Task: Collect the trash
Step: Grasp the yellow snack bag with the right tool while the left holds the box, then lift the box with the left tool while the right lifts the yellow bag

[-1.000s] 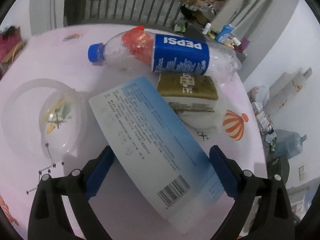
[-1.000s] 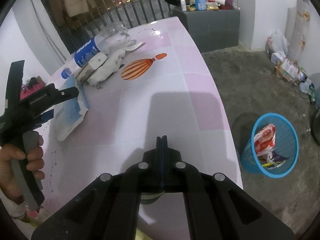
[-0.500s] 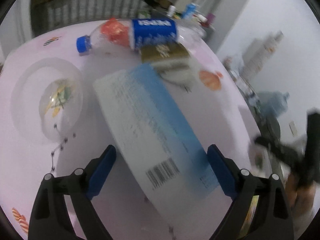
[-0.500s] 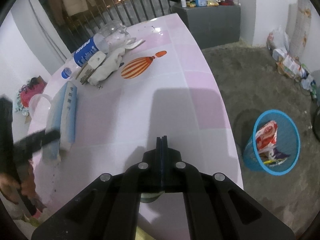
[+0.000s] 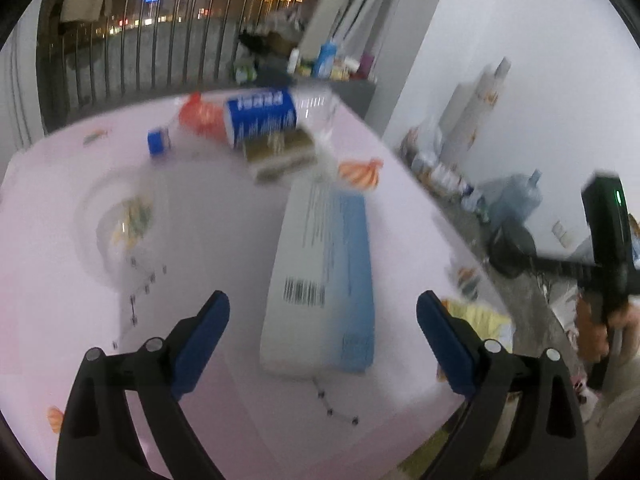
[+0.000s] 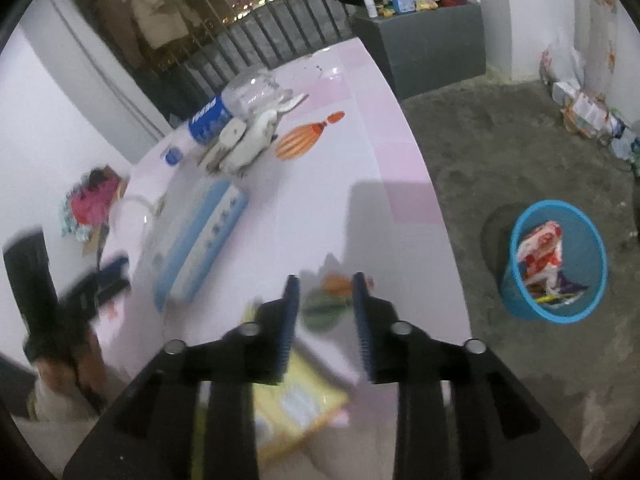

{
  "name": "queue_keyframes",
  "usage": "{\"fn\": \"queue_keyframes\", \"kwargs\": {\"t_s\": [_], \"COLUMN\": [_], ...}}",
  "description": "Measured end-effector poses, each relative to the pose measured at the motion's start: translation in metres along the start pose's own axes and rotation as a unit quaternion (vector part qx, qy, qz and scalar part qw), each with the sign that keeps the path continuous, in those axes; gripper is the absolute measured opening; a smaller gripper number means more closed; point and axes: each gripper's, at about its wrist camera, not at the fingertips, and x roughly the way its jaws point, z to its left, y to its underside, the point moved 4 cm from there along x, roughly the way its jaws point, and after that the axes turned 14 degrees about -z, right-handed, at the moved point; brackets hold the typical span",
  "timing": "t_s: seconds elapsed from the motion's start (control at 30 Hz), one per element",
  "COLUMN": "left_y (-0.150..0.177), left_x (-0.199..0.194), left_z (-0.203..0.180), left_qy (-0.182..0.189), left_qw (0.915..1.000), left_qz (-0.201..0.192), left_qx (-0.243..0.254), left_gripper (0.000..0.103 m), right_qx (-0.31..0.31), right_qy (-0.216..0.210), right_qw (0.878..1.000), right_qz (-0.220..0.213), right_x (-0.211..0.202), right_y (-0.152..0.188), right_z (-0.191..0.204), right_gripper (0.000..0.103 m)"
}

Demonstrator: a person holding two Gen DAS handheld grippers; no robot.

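A: Why is the left hand-held gripper (image 5: 322, 312) hanging with its jaws spread so wide?

B: I am thinking it is preparing to take the blue and white box (image 5: 326, 276), which is lying flat on the tabletop (image 5: 60, 240) just ahead, between the fingers but not touching them.

A: And the right hand-held gripper (image 6: 325, 304)?

B: Its jaws are standing a little apart, holding nothing. The blue basket (image 6: 520, 304) is sitting on the floor to its right, with wrappers already inside.

A: What else is waiting?

B: Beyond the box, the Pepsi bottle (image 5: 256, 120) is lying on its side. The tabletop is glossy pink with balloon pictures; the floor is bare concrete.
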Motion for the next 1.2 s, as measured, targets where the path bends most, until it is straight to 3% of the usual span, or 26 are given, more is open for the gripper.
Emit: {"fn": "queue_keyframes", "kwargs": {"t_s": [0.1,0.27,0.37,0.53,0.7,0.97,1.2], "left_y": [-0.010,-0.012,-0.010,-0.007,0.003,0.016,0.037], "left_x": [0.014,0.041,0.059,0.076,0.088,0.075,0.045], "left_z": [-0.004,-0.011,-0.013,-0.011,-0.006,-0.004,-0.011], "left_qy": [-0.007,-0.007,-0.030,-0.050,-0.052,-0.050,-0.038], "left_qw": [0.9999,0.9996,0.9982,0.9964,0.9956,0.9946,0.9945], "left_qz": [0.002,0.010,0.021,0.042,0.069,0.071,0.082], "left_qx": [0.008,0.024,0.048,0.055,0.036,0.056,0.053], "left_gripper": [0.092,0.092,0.092,0.092,0.089,0.073,0.072], "right_qx": [-0.004,0.007,0.002,-0.029,-0.044,-0.057,-0.086], "right_qy": [-0.005,0.011,0.016,0.033,0.039,0.031,0.010], "right_qw": [1.000,0.999,0.998,0.998,0.997,0.997,0.996], "right_qz": [0.015,0.050,0.054,0.052,0.047,0.029,0.008], "right_x": [-0.013,-0.010,-0.003,0.008,0.016,0.031,0.050], "right_y": [0.018,0.050,0.056,0.055,0.051,0.042,0.020], "right_z": [0.003,0.003,0.006,0.017,0.017,0.019,0.022], "right_gripper": [0.038,0.038,0.038,0.034,0.021,0.011,0.013]}}
